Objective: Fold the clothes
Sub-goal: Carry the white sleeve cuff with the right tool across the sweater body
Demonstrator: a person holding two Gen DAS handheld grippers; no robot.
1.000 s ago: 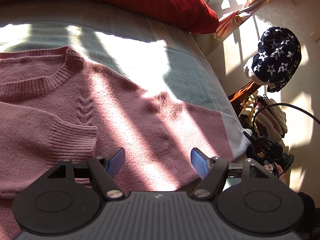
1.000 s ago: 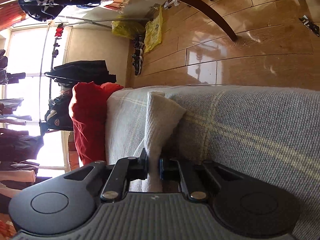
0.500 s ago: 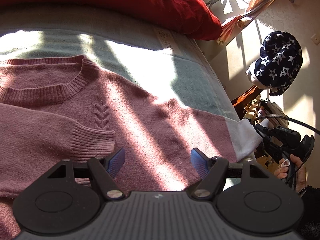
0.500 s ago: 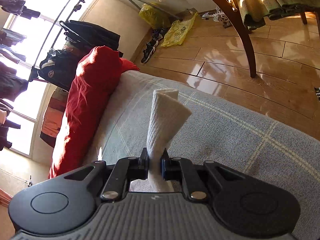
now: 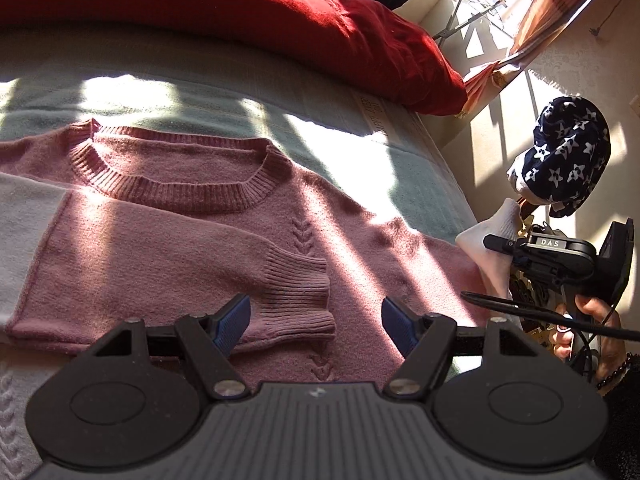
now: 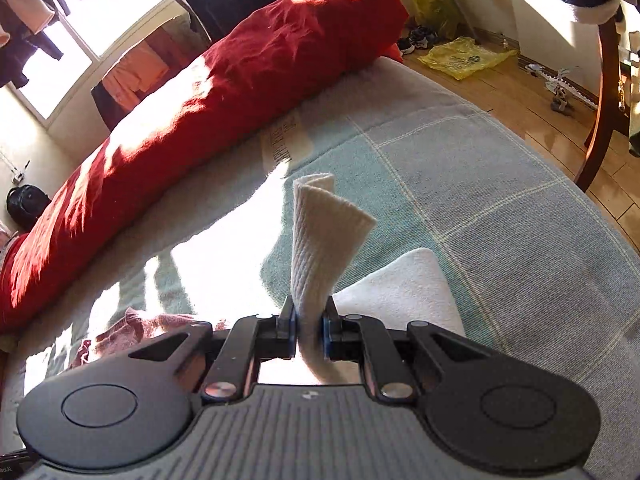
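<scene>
Your right claw (image 6: pixel 308 326) pinches the white ribbed cuff (image 6: pixel 324 236) of a pink knit sweater (image 5: pixel 192 232) lying flat on the pale green checked bed cover (image 6: pixel 460 184), lifting it off the bed, while your left claw (image 5: pixel 316 320) hangs wide open, empty, above the folded-in pink sleeve (image 5: pixel 292 292)

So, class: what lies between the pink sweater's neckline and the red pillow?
In the left wrist view, only bare blue-green blanket, part sunlit, separates the pink sweater from the red pillow.
</scene>
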